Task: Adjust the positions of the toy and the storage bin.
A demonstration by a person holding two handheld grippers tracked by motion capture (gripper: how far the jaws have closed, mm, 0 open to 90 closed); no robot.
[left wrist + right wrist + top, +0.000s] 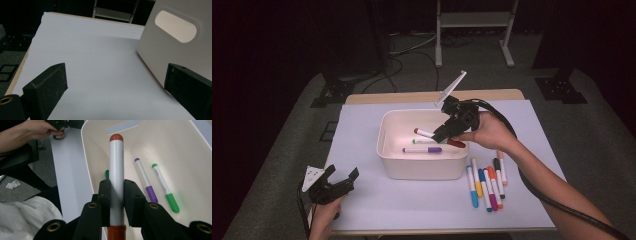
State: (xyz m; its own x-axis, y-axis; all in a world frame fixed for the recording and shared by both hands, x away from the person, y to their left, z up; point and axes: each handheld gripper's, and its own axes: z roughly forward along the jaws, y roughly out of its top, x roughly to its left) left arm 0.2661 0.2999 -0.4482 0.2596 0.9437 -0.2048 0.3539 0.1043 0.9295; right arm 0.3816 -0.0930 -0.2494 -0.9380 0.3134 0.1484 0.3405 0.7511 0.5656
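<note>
Left tongs (pixel 343 176): spread wide and empty, held low at the near left corner of the counter (pixel 412 205), jaws aimed toward the tub's handle wall.
Loose markers (pixel 486 180): a row lying on the counter just right of the tub's near corner.
White tub (pixel 422 167): mid-counter, holding a purple marker (pixel 422 149) and a green marker (pixel 165 188) on its floor.
Right tongs (pixel 117 192): pinching the red marker (pixel 424 133) around its white barrel, tilted above the tub's inside.
</note>
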